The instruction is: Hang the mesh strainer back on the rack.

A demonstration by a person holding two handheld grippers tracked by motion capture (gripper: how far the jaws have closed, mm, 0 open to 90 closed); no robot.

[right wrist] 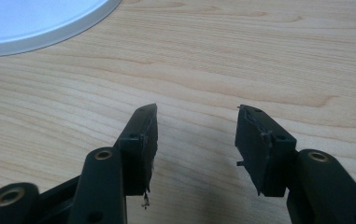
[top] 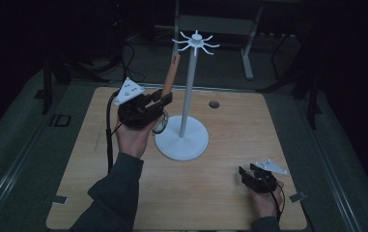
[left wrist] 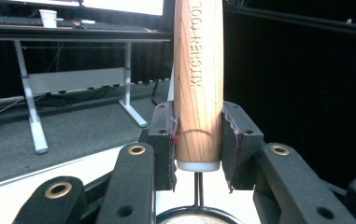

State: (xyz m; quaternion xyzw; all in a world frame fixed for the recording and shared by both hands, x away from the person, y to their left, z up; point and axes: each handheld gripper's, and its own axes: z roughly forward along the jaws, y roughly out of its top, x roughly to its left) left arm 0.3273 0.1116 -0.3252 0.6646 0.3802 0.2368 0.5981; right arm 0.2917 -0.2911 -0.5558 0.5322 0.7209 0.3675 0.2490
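the right gripper (top: 247, 172) sat at five o'clock on the wooden table (top: 220, 193), its jaws parted with bare wood between them. at ten o'clock the left gripper (top: 164, 99) was clamped on the wooden handle (left wrist: 198, 84) of a strainer, held upright and slightly tilted. just beside it, at centre, stood the white hook stand (top: 187, 96).

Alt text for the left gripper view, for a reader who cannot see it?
The left gripper clamps a wooden handle stamped KITCHEN TOOL, which stands upright between its black jaws. A metal stem runs down from the handle's white end cap.
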